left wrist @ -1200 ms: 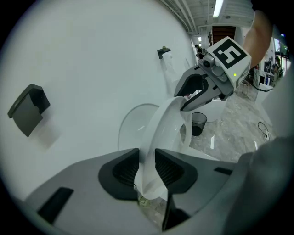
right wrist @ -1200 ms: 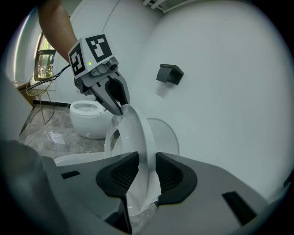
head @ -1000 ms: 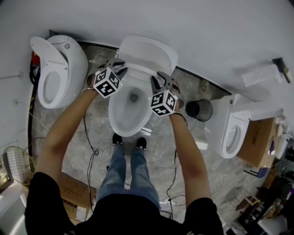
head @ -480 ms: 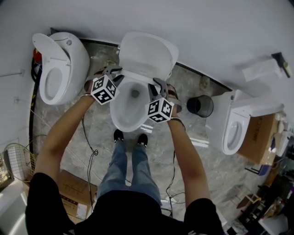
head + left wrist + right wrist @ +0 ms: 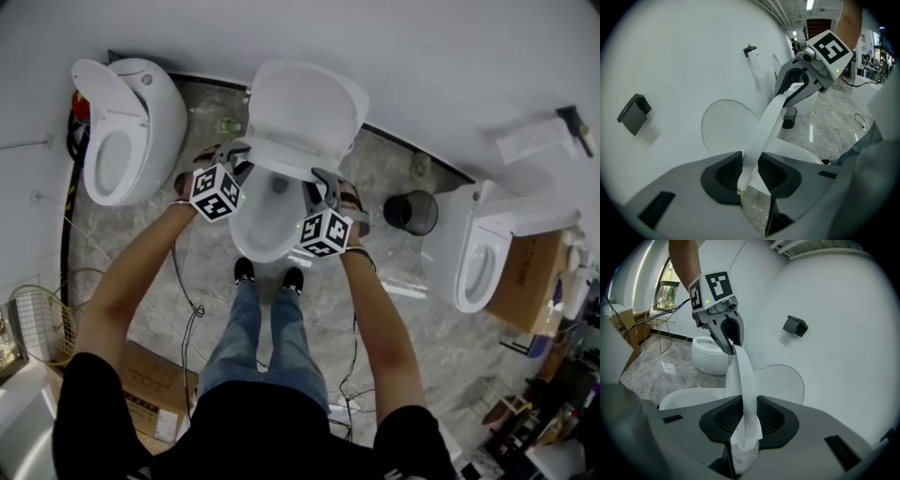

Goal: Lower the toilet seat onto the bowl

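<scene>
White toilet seat [image 5: 281, 159] tilted above bowl [image 5: 258, 234], lid [image 5: 309, 98] upright behind. We grip both side rims: left gripper [image 5: 749, 171] clamped on left rim, right gripper [image 5: 743, 420] jaws just closing tighter on right. Bowl lies below, toward us.

Inspection of my own limbs and tools. My left gripper [image 5: 750, 174] has its jaws set narrow, both ribbed pads pressing the edge of the toilet seat [image 5: 768, 123]. On my right gripper [image 5: 749, 414] the jaws have just been closing, and the seat's edge stands between them with a pad against each face. Both grippers point forward and down, one on each side of the seat. My left arm [image 5: 131, 267] and right arm [image 5: 380, 300] reach out nearly straight, wrists about level with each other.
</scene>
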`<state>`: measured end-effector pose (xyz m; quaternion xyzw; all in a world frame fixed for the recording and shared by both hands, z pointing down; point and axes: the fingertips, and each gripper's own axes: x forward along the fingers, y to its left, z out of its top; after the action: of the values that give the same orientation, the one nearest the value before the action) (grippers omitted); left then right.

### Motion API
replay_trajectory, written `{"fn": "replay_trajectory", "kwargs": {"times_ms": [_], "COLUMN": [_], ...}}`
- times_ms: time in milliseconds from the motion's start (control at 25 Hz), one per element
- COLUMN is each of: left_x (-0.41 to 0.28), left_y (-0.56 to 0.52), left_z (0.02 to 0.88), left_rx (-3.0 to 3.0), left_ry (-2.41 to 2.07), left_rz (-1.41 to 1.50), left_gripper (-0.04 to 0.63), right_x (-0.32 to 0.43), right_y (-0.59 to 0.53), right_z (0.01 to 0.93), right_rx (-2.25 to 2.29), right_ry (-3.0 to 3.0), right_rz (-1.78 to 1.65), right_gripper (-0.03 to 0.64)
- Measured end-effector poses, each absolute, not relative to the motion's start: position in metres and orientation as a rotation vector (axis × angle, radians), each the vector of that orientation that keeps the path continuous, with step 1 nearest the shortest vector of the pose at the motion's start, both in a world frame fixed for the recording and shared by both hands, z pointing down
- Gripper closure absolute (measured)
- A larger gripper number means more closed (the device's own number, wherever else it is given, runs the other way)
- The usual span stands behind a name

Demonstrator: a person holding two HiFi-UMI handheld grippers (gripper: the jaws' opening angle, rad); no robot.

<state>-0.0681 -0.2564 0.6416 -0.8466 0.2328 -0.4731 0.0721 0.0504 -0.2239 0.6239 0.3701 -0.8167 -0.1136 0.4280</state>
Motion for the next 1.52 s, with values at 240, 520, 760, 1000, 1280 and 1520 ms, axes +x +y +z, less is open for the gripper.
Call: {"fn": "replay_trajectory", "kwargs": {"times_ms": [240,520,760,1000,1280,1520], "left_x": [-0.071,-0.076,-0.079,-0.082,-0.086,-0.092], "left_y": [-0.241,-0.225,-0.212,-0.199,-0.184,-0.169], "left_z": [0.647,0.653,0.658,0.663,0.672,0.68], "left_rx": [-2.516,-2.502,-2.506,-2.5,-2.488,-2.469], "left_ry": [0.672,0.669,0.671,0.672,0.665,0.666], "left_rz": [-1.435,-1.428,-1.427,-1.431,-1.445,-1.455], "left_gripper": [0.491,0.488,0.485,0.482,0.478,0.474], "right_x": [0.048,0.042,0.04,0.037,0.033,0.028], "right_y": [-0.209,-0.193,-0.18,-0.168,-0.152,-0.137], "right_z": [0.629,0.633,0.64,0.646,0.656,0.665], "right_rx": [0.929,0.916,0.904,0.886,0.883,0.863], "right_ry": [-2.029,-2.02,-2.007,-1.991,-1.972,-1.941], "right_rz": [-0.304,-0.313,-0.33,-0.354,-0.37,-0.401], "right_gripper": [0.515,0.518,0.518,0.518,0.517,0.514]}}
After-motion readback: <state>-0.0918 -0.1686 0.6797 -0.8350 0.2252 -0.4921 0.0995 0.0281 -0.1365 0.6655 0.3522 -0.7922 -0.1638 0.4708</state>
